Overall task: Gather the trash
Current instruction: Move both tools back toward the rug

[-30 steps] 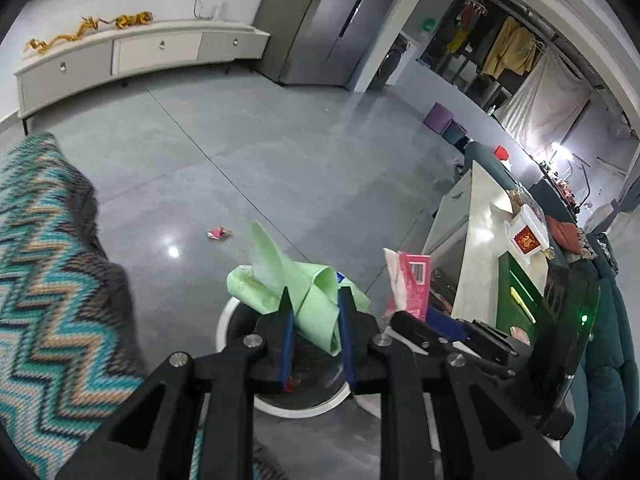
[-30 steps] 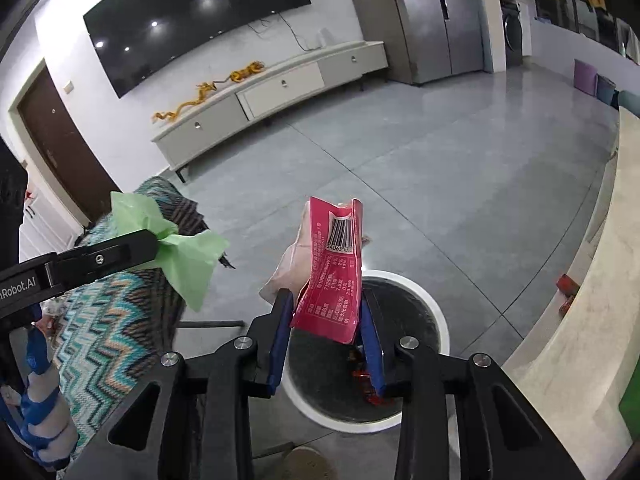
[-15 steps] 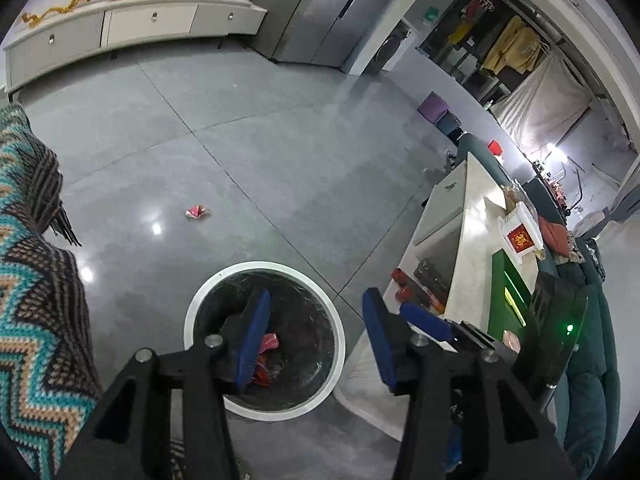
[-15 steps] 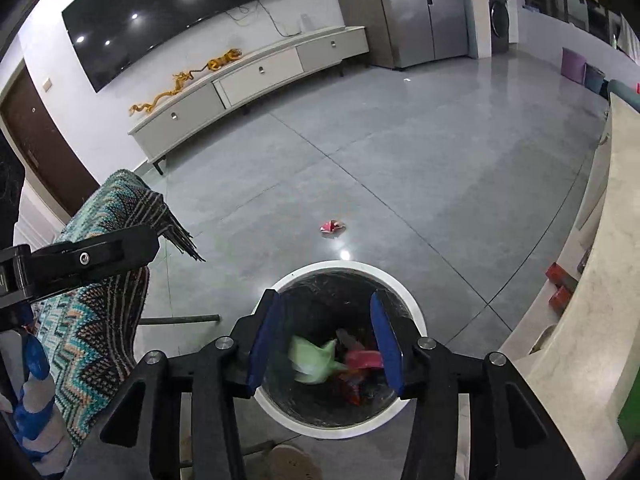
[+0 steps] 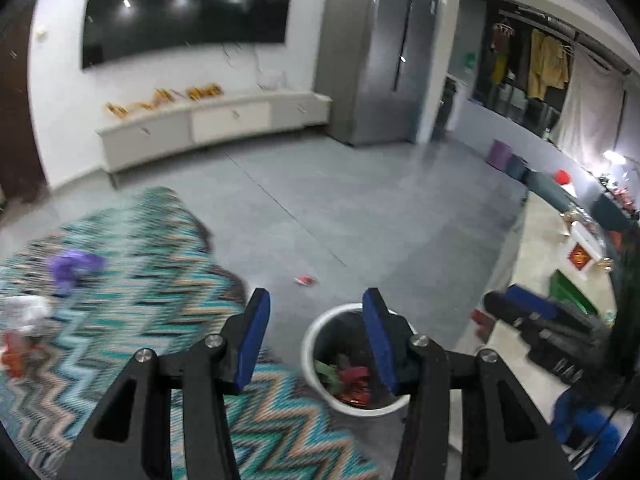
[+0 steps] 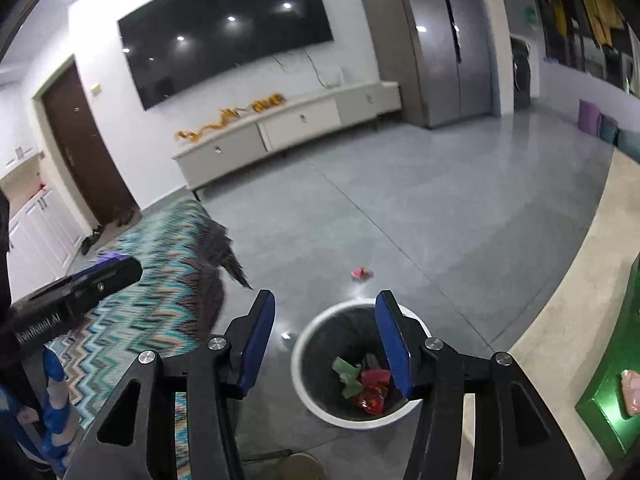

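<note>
With both my left gripper point(image 5: 316, 338) and right gripper point(image 6: 326, 340) spread and empty, the small crumpled red wrapper point(image 6: 361, 274) beyond my fingertips looks light and crushable, best pinched across its bunched middle.

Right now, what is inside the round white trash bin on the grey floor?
Inside the round white trash bin lie a crumpled green paper and red snack wrappers. Its black liner is visible. The right gripper's finger covers part of the inside, and anything beneath the trash cannot be seen.
</note>
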